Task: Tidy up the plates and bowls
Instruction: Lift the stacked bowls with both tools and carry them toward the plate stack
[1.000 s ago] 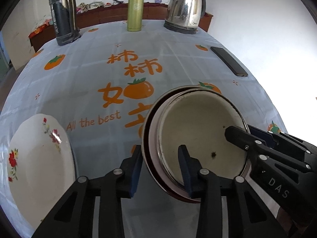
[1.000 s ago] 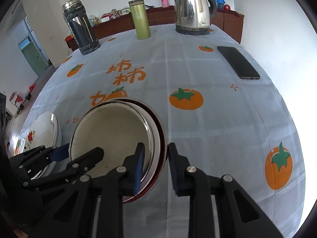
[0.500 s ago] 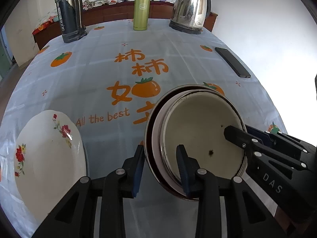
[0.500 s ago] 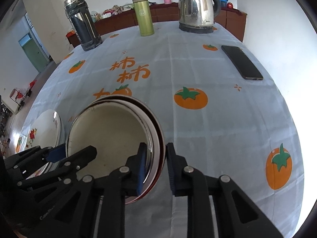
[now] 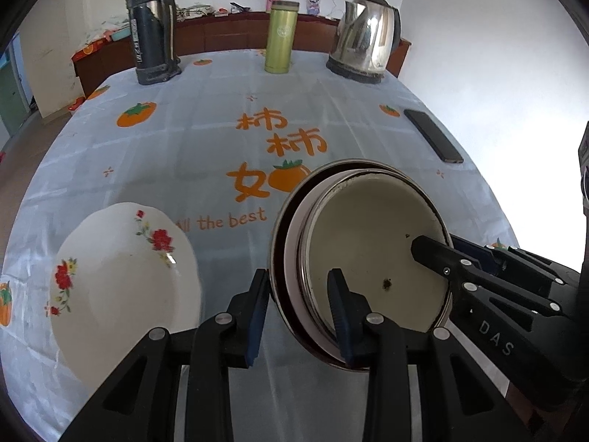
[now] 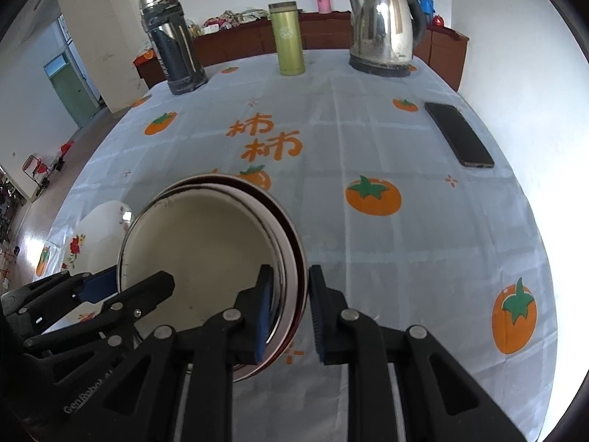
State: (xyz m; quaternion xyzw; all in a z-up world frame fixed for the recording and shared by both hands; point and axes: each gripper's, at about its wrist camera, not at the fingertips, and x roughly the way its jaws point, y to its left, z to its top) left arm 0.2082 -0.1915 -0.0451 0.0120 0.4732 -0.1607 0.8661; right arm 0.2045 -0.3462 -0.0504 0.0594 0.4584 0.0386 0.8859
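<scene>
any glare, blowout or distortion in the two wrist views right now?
Left wrist: the right-hand wall is blown out to white, there is strong barrel distortion with a dark vignette in the corners, a small glint sits on the floral plate, and the kettle mirrors the room. Right wrist: the same fisheye bend, the right edge is overexposed, and the stacked bowls and phone look sharp.

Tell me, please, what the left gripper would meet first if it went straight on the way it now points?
The left gripper already clamps the rim of the stacked bowls, so pushing on would likely drive them down onto the tablecloth just ahead, though depth is unclear.
</scene>
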